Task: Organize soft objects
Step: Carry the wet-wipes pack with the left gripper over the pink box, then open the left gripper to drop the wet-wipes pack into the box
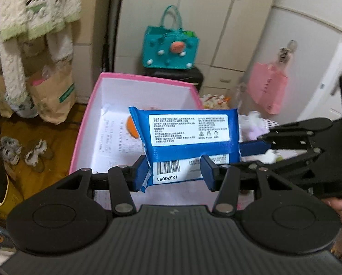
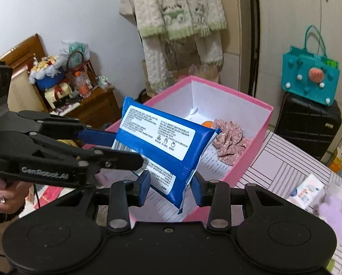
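A blue wipes pack [image 1: 189, 137] with a white label hangs above the pink box [image 1: 84, 135]. My left gripper [image 1: 174, 174] is shut on the pack's lower edge. My right gripper [image 2: 171, 186] is shut on the opposite end of the same pack [image 2: 161, 144]; it also shows in the left wrist view [image 1: 254, 147], reaching in from the right. The box [image 2: 239, 171] holds a pink floral scrunchie [image 2: 230, 139], an orange object [image 2: 206, 123] and printed paper.
A teal felt bag [image 1: 171, 45] sits on a black suitcase [image 2: 308, 123] behind the box. On the striped tablecloth [image 2: 285, 160] lie a white packet [image 2: 306, 190] and a lilac fluffy item [image 2: 336, 204]. Knitwear hangs on the wall [image 2: 177, 16]. A wooden cabinet [image 2: 95, 110] stands left.
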Demonstrator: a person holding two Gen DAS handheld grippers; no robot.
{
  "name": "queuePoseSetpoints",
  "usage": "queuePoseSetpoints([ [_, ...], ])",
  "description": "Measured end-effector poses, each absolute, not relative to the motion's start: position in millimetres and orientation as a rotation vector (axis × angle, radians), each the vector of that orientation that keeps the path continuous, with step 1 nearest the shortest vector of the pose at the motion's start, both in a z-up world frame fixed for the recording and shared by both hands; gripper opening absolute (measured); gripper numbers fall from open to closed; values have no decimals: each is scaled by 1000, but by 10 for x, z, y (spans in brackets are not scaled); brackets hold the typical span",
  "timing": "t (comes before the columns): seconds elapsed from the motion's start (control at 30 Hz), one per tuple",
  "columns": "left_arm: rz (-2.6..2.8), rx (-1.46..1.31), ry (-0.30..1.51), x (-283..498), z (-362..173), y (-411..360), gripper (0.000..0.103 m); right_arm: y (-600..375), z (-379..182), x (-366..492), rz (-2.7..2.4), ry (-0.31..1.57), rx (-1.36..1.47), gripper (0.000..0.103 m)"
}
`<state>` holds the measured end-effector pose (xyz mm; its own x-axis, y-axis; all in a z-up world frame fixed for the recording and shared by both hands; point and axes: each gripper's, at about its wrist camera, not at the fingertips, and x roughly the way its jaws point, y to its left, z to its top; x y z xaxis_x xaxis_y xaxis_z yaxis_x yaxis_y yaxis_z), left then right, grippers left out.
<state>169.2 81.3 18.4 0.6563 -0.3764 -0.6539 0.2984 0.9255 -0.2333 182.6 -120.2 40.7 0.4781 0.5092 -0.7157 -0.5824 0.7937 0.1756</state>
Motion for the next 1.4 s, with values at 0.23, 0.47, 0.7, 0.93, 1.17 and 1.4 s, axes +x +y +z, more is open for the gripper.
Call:
queuePoseSetpoints([
  [0.23,-344,-168,878,2321,-134,902,47,-1095,133,2313,634,947,-66,44],
  [0.47,-304,-169,951,2563,-317,877,47,-998,-6,2556,617,1022,-75,44],
  [0.7,-302,-180,1004,2677,-345,906,47,-924,-14,2641,597,1034,-136,44],
  [0.93,-301,-140,936,2549,-287,927,51,-932,29,2512,551,946,-238,45],
  [1.17,-330,-54,882,2205,-48,911,51,-1189,280,2227,604,890,-188,46],
  [1.4,-357,9,847,1799,256,839,54,-1407,600,1873,653,852,-153,46],
])
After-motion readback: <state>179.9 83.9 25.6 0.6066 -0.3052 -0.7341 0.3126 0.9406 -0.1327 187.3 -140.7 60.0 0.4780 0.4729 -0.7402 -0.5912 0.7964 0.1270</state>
